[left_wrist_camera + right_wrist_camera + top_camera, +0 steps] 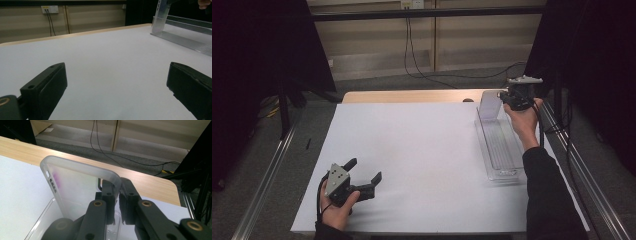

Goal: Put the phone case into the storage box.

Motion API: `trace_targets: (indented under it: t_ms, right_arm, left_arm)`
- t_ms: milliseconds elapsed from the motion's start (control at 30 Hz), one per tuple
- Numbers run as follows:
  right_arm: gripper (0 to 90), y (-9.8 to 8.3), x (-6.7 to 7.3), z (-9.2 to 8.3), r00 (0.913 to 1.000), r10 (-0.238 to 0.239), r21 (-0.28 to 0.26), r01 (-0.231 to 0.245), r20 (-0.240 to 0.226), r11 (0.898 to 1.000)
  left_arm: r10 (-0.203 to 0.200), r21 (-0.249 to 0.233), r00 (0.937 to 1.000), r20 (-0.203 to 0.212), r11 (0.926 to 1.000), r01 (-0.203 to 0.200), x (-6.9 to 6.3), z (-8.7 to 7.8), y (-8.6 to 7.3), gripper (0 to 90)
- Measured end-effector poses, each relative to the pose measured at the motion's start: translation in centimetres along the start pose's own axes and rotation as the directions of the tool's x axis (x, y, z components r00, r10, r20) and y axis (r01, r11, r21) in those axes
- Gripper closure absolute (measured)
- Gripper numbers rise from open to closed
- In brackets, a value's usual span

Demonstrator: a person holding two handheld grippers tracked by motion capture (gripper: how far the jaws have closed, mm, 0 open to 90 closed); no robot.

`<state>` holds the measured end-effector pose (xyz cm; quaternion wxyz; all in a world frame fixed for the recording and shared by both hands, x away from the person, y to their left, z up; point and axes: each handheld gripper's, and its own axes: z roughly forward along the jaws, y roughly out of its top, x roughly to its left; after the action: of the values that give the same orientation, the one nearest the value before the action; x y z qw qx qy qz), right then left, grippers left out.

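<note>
A translucent phone case (488, 104) stands upright over the far end of a clear plastic tray (501, 147) at the table's right side. My right gripper (508, 98) is shut on the case's right edge. In the right gripper view the jaws pinch the rounded corner of the case (75, 187), with my right gripper (117, 185) tight around it and the tray rim (40, 218) below. My left gripper (365, 168) rests open near the front left of the table with nothing between its fingers. In the left gripper view my left gripper (117, 82) faces bare white surface, with the case (162, 15) and tray (185, 41) far right.
A white sheet (412, 155) covers the table, and a strip of bare wood (412, 96) shows along the far edge. Dark stands and metal rails (267, 175) flank both sides. Cables (412, 55) hang down the back wall.
</note>
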<state>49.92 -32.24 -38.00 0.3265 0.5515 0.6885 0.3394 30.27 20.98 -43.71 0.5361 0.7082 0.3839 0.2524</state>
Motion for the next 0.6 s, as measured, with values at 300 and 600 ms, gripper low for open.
trace_targets:
  t_ms: [300, 600]
  right_arm:
    - [81.0, -0.18, -0.22, 0.07, 1.0, 0.005, 0.001, -0.005, 0.006, 1.0]
    - [77.4, -0.3, -0.4, -0.14, 0.9998, 0.021, -0.011, -0.021, 0.006, 1.0]
  left_arm:
    - [0.003, -0.001, 1.0, -0.003, 1.0, -0.003, 0.0, 0.0, -0.03, 3.1]
    - [0.008, 0.001, 1.0, -0.001, 1.0, -0.008, -0.08, 0.04, -0.02, 2.9]
